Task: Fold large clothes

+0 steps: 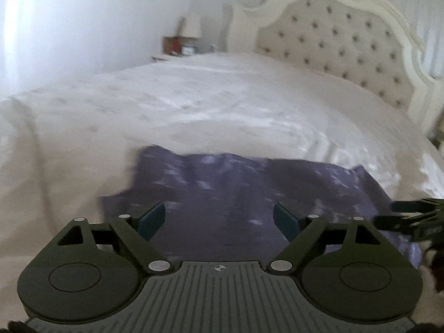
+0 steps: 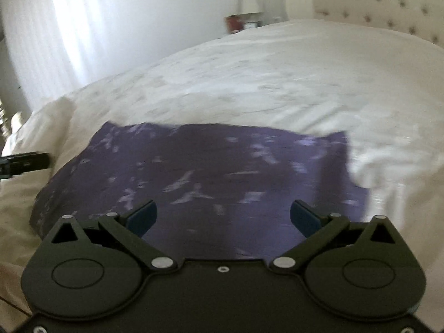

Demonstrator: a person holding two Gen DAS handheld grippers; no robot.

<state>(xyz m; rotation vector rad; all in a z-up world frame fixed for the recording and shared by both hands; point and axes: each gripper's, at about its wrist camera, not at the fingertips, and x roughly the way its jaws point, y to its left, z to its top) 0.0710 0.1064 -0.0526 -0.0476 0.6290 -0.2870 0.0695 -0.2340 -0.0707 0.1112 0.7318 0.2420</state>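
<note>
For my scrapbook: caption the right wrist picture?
Open right gripper hovering over purple garment on white bed.

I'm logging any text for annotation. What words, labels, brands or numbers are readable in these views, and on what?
None can be read.
Purple garment: pale marks are a blurred pattern, not legible letters.
Right tongs' body at the left view's edge: faint pale marking, too blurred to read.
Nightstand items: too small and blurred.

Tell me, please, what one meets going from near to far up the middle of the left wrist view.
Left gripper, jaws open → purple patterned garment → white bedspread → bedside clutter with a lamp by the wall.
</note>
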